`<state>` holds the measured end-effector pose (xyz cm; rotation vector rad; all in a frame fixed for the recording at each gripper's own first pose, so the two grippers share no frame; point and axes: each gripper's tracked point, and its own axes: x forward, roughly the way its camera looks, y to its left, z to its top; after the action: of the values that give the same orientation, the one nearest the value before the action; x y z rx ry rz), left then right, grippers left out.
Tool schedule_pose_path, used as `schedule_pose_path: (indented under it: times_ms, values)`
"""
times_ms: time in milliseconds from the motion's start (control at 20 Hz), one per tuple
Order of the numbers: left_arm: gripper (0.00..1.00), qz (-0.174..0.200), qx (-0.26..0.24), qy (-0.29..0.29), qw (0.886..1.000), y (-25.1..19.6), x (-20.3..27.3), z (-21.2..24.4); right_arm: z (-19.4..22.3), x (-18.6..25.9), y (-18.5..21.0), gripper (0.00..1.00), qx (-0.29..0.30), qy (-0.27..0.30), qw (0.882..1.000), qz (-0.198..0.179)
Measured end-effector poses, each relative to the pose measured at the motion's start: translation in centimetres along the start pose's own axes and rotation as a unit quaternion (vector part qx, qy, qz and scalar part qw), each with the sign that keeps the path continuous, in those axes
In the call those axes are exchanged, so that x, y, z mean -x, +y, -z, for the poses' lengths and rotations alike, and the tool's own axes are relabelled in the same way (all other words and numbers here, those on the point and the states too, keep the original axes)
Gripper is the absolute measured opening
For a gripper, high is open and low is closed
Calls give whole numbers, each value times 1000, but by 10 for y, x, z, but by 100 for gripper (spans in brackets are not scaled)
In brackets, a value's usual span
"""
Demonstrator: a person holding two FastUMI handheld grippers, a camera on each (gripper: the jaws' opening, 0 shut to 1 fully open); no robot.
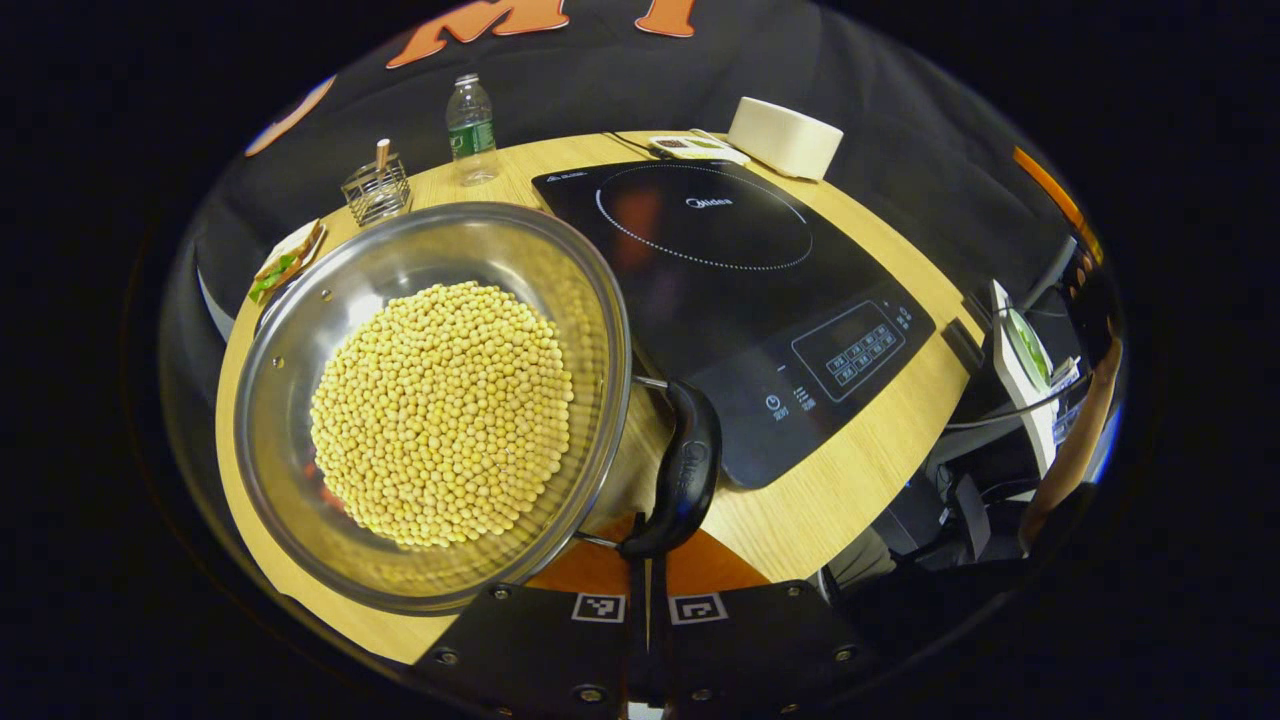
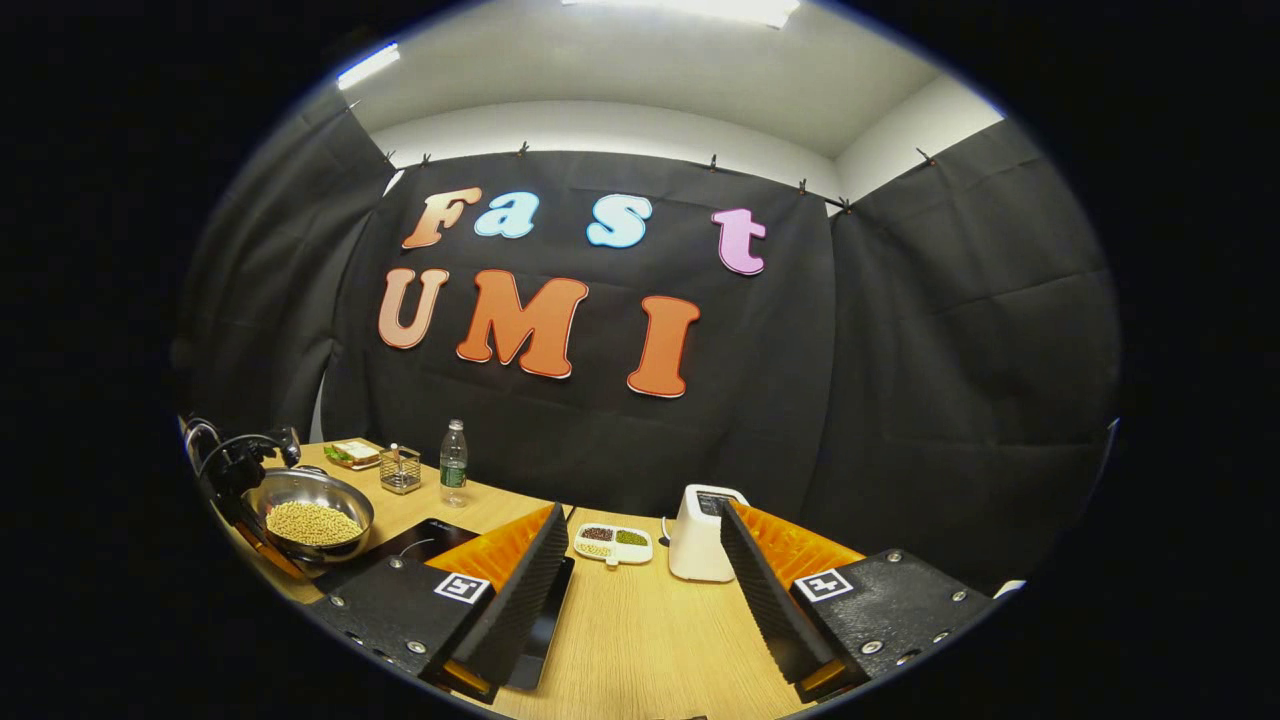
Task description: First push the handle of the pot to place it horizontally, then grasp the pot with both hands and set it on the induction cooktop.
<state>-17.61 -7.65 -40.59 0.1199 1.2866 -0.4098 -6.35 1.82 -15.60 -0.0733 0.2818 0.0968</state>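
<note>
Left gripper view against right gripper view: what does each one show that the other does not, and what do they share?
Left gripper view: the pot's black handle up close, the control panel, and the left gripper, fingers together just below the handle. Right gripper view: the right gripper, fingers wide apart, and the ceiling. Both: the pot of beans, the cooktop, the bottle, the toaster and the table.

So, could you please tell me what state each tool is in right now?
Left tool: closed, tips at the pot handle.
Right tool: open, holding nothing.
</note>
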Motion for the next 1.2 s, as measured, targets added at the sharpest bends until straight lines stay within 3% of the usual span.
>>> schedule_pose_path:
  times_ms: [350,1200]
  values:
    - [2,3,32,-21,999,-9,-14,-27,6,2,-2,95,1,6,1000,1]
    - [0,-50,64,-68,994,37,-45,-85,25,-6,14,95,4,33,999,-4]
